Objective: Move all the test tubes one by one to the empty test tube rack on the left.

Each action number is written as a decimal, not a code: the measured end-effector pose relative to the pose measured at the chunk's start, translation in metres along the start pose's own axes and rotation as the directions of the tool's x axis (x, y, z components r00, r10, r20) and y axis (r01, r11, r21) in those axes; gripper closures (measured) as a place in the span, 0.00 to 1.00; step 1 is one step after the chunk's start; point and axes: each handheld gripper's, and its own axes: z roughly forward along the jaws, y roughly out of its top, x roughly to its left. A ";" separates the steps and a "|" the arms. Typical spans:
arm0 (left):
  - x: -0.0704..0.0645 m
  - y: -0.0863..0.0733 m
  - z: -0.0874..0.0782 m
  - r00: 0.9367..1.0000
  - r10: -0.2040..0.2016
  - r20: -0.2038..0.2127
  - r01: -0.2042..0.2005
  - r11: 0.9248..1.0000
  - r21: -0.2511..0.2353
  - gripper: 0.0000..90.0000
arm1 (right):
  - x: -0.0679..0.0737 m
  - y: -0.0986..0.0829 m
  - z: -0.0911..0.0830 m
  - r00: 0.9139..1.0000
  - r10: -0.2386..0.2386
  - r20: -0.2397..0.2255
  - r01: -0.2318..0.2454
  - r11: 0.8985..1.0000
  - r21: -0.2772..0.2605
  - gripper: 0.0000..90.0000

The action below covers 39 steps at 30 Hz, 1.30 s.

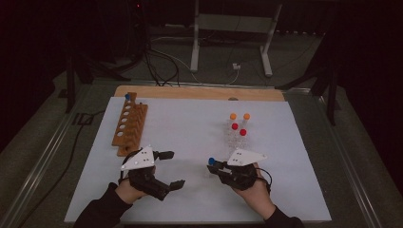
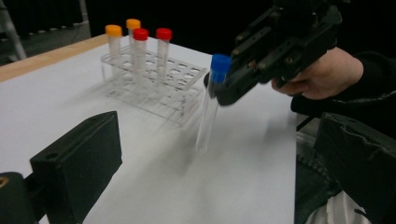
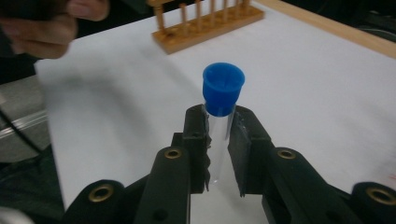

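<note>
The right gripper (image 3: 218, 140) has its two black jaws closed on a clear tube with a blue cap (image 3: 223, 86), pinching the glass just under the cap; in the right gripper view the tube stands nearly upright between the pads, cap at frame centre, its body running down between the jaws toward the bottom edge. In the left gripper view the same tube (image 2: 208, 112) hangs from the right gripper (image 2: 224, 88) at centre right, its long axis near vertical and slightly tilted, its lower end seemingly just clear of the white table sheet (image 2: 140, 186), though blur makes contact hard to judge. The left gripper (image 1: 170, 168) sits at lower left of centre in the high view with its jaws spread wide and nothing between them; the tube lies to its right, well apart from those jaws, so the right hand is the one in charge of it. Outward from there, the wooden rack (image 1: 129, 124) lies at upper left of the high view, on the left gripper's side, with one blue-capped tube (image 1: 127, 96) already at its far end and the other holes apparently free. The clear plastic rack (image 2: 154, 86), at upper left of the left gripper view, carries two orange-capped and two red-capped tubes. The coming move likely turns on carrying the held tube leftward across the sheet, or passing it to the open left jaws, keeping its axis upright for the wooden rack's holes.
</note>
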 end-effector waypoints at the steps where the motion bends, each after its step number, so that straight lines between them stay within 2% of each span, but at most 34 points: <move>1: -0.001 0.001 0.002 1.000 0.000 0.005 0.000 1.000 0.006 0.02 | 0.002 0.000 0.001 1.000 -0.006 -0.007 0.006 1.000 0.003 0.86; 6: -0.003 0.004 0.008 1.000 0.008 0.009 -0.008 1.000 0.008 0.05 | 0.010 0.000 0.008 0.999 -0.024 -0.048 0.025 0.999 0.020 0.86; 10: -0.005 0.009 0.010 1.000 0.012 0.013 -0.012 1.000 -0.008 0.09 | 0.015 0.001 0.011 0.997 -0.034 -0.066 0.036 0.999 0.026 0.86; 13: -0.006 0.013 0.014 1.000 0.016 0.015 -0.016 1.000 -0.022 0.18 | 0.017 0.001 0.013 0.996 -0.039 -0.074 0.041 0.999 0.027 0.86; 19: -0.008 0.015 0.025 0.999 0.033 0.026 -0.033 0.999 -0.009 0.27 | 0.020 0.002 0.014 0.995 -0.048 -0.084 0.051 0.998 0.032 0.86; 23: -0.008 0.016 0.030 0.999 0.042 0.019 -0.042 0.999 -0.007 0.39 | 0.021 0.003 0.013 0.995 -0.051 -0.088 0.054 0.998 0.030 0.86; 31: -0.010 0.016 0.041 0.997 0.066 0.042 -0.067 0.998 0.012 0.59 | 0.021 0.002 0.014 0.995 -0.051 -0.091 0.054 0.998 0.034 0.86; 39: -0.011 0.014 0.046 0.996 0.086 0.040 -0.087 0.995 0.038 0.71 | 0.021 0.003 0.013 0.994 -0.054 -0.090 0.057 0.998 0.031 0.86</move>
